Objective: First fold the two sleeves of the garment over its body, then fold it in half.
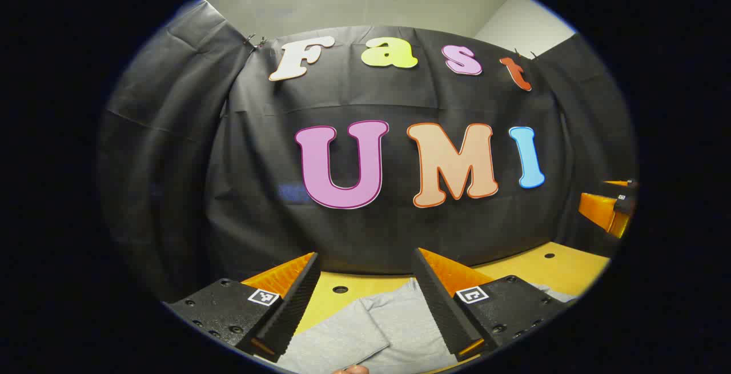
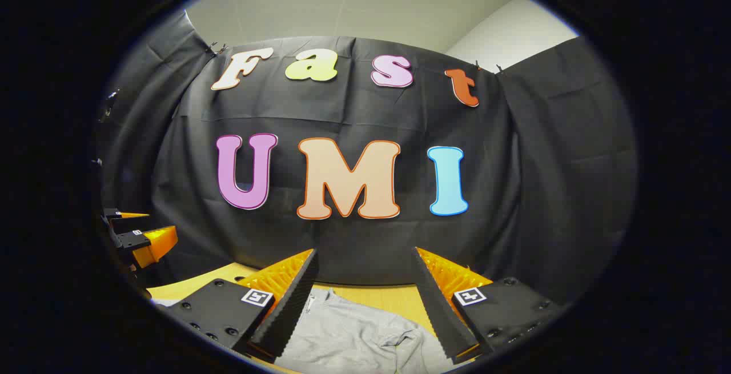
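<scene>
Table: yellow table (image 1: 562, 268) with small round holes in its top, running back to the black cloth wall; it bears the garment.
Garment: grey garment (image 1: 394, 328) lying flat on the table, below and ahead of both grippers. In the left gripper view a straight grey edge runs diagonally between the fingers, which may be a sleeve or hem; in the right gripper view the cloth (image 2: 354, 334) is rumpled, with a collar-like opening at its far end.
Long axis: I cannot tell it for sure; from the collar it seems to run away from the person, toward the wall.
Left gripper: left gripper (image 1: 365, 300) held above the cloth, fingers wide apart, nothing between them.
Right gripper: right gripper (image 2: 365, 300) likewise raised, fingers spread, gripping nothing.
Nearer hand: both hang over the garment, side by side, each seen at the edge of the other's view; neither is clearly nearer. Both point level at the wall, so the coming move likely calls for tipping down to a sleeve.
Task progress: sleeves appear not yet folded, as I judge it.
Writing: small square black-and-white markers on the gripper bodies; no brand readable on the garment.
</scene>
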Demonstrator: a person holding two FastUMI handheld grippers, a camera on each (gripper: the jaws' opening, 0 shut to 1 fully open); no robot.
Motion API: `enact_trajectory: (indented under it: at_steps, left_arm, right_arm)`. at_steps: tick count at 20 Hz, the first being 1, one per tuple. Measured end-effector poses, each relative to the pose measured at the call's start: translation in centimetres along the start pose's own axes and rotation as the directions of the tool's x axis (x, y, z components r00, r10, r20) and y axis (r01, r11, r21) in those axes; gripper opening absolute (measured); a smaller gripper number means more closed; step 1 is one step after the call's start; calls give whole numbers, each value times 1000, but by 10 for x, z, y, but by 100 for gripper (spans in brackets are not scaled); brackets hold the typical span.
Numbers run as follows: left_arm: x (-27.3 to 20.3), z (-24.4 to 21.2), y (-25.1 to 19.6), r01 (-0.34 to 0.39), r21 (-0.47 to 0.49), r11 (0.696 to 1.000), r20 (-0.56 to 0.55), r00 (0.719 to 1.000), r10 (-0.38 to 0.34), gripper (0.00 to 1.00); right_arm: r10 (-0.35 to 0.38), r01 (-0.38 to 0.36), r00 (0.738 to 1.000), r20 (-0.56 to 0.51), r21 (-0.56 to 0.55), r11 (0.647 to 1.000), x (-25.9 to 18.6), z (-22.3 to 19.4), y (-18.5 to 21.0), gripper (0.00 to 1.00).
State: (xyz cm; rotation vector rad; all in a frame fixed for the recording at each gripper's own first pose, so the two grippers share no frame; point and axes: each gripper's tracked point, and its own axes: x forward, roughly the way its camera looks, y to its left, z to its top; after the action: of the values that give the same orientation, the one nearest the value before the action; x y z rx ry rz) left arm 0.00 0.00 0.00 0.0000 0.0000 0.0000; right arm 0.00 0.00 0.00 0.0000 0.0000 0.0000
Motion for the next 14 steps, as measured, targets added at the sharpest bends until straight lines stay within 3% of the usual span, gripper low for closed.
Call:
enact_trajectory:
  at_steps: [4,7,14]
  left_arm:
    - [3,3,-3,-1,6,1000,8,1000,1,93]
    - [3,-1,-2,-6,5,1000,-1,1000,6,99]
    - [2,-8,6,-22,14,1000,-19,1000,23,99]
  right_arm:
    - [0,0,1000,-1,-9,1000,2,1,-3,100]
    - [3,-3,1000,-1,-11,1000,5,1,-1,100]
    - [2,-2,1000,-10,-17,1000,4,-3,-1,99]
